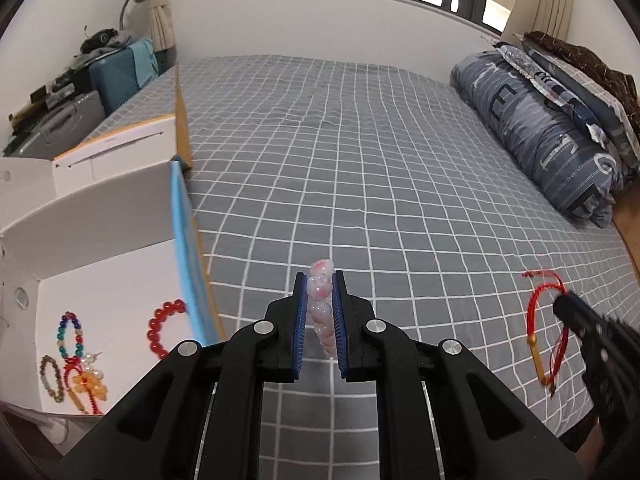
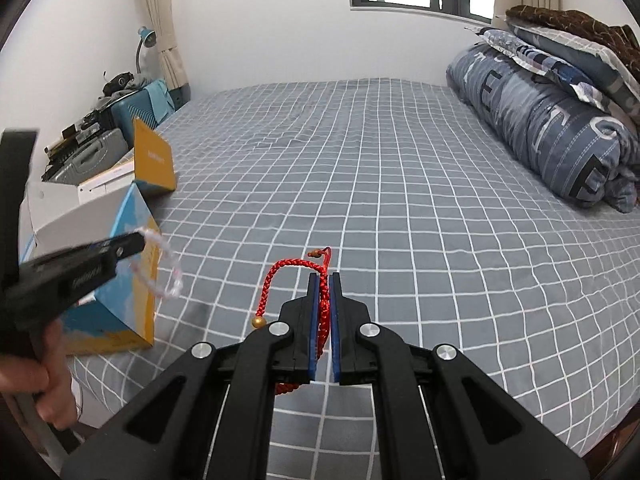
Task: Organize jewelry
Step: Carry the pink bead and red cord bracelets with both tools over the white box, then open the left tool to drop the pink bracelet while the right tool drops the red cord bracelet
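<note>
My left gripper [image 1: 321,280] is shut on a pale pink bead bracelet [image 1: 321,312] and holds it above the grey checked bed, just right of the open white box [image 1: 100,256]. The bracelet also shows in the right wrist view [image 2: 168,264], hanging from the left gripper [image 2: 138,242]. My right gripper [image 2: 324,280] is shut on a red braided cord bracelet [image 2: 292,270] with a gold bead, held above the bed. In the left wrist view the right gripper [image 1: 562,304] carries the cord [image 1: 538,308] at the right. Inside the box lie a red bead bracelet [image 1: 160,326], a multicoloured one [image 1: 70,334] and other pieces.
The box has blue and orange outer walls [image 2: 120,280] and an upright orange lid flap [image 2: 154,162]. Rolled blue bedding [image 1: 540,136] and pillows lie at the bed's right. Suitcases [image 1: 116,76] and clutter stand beyond the bed's left edge. A hand [image 2: 44,384] holds the left gripper.
</note>
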The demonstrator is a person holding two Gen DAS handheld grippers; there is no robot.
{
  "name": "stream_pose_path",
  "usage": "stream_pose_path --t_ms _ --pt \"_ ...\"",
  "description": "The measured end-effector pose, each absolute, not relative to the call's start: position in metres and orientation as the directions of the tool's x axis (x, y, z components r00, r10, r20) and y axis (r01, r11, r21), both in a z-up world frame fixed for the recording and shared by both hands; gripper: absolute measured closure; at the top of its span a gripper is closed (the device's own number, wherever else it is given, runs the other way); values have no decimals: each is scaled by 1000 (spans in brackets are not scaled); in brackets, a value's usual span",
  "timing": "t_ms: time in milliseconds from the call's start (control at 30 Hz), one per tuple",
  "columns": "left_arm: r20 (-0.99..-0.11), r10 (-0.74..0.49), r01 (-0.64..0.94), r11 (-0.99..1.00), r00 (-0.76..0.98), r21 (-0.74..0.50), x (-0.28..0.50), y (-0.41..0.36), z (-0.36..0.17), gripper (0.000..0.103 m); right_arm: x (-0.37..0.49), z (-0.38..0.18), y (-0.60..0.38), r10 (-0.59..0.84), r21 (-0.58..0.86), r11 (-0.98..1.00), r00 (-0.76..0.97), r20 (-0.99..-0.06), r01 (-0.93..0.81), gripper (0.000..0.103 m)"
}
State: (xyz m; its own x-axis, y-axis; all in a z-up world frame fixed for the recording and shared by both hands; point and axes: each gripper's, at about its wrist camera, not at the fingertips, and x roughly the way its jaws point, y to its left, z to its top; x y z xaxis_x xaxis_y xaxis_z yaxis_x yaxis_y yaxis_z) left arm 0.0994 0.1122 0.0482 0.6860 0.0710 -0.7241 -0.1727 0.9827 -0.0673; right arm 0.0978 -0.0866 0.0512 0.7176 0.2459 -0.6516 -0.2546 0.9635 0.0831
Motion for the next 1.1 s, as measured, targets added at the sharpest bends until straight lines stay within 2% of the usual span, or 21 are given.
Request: stream_pose_path --t_ms 167,300,667,867,1100 --pt "-731 79 -191 979 677 -71 85 133 55 91 100 65 -65 230 46 963 722 -653 -266 99" --pt "-712 57 -204 971 700 -123 73 158 74 91 102 80 -37 245 46 958 725 -644 -283 99" --pt "-690 260 -404 913 675 -51 19 275 118 91 98 112 103 375 64 900 689 -620 -432 99" --pt "-729 321 -506 861 605 -41 -4 348 102 91 91 96 194 405 21 852 632 -661 -523 99" --pt "-795 305 -551 833 524 -44 -12 400 56 91 93 64 253 433 27 799 544 -719 -601 99"
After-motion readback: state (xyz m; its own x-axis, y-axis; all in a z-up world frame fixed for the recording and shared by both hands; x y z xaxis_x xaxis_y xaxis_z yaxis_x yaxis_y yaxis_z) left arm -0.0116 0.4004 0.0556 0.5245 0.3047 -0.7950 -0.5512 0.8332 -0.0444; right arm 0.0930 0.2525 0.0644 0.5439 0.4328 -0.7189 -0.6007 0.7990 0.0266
